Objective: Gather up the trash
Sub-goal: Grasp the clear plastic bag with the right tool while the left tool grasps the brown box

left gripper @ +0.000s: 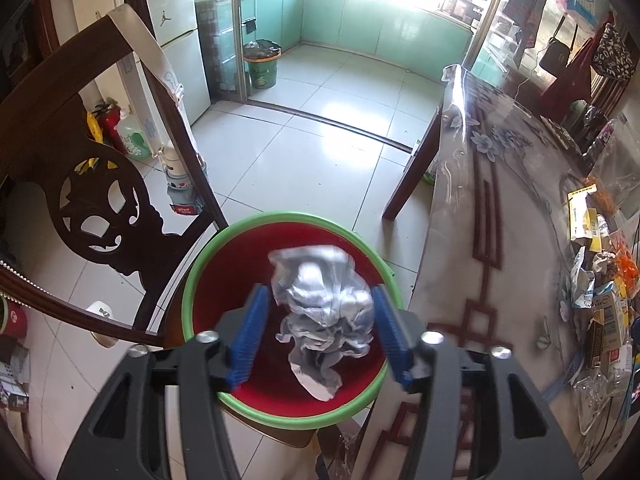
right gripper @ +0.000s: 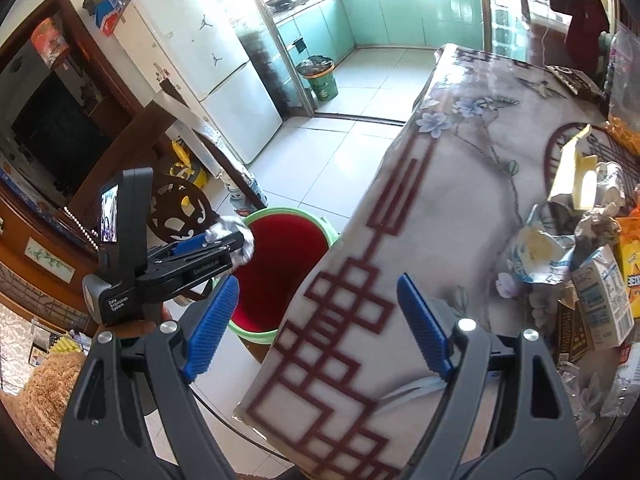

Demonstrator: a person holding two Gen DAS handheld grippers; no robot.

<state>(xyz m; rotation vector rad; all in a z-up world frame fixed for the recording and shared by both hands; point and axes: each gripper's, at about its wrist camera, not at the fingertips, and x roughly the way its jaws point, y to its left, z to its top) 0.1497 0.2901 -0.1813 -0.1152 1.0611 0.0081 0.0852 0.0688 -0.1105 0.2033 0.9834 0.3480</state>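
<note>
A crumpled silvery plastic wrapper [left gripper: 324,312] hangs between the blue pads of my left gripper [left gripper: 318,294], right over a red bin with a green rim [left gripper: 288,216]. A gap shows between the left pad and the wrapper, and the wrapper's top is blurred, so the jaws stand open around it. The right wrist view shows the same left gripper [right gripper: 236,240] with the wrapper [right gripper: 224,226] at its tips, above the bin [right gripper: 280,211]. My right gripper [right gripper: 317,280] is open and empty over the table's near corner.
The flowered table [right gripper: 460,200] carries a pile of trash at the right, with a milk carton [right gripper: 604,296] and torn packets [left gripper: 600,288]. A dark carved chair [left gripper: 100,200] stands left of the bin. Beyond the tiled floor, a green kitchen bin [left gripper: 262,68].
</note>
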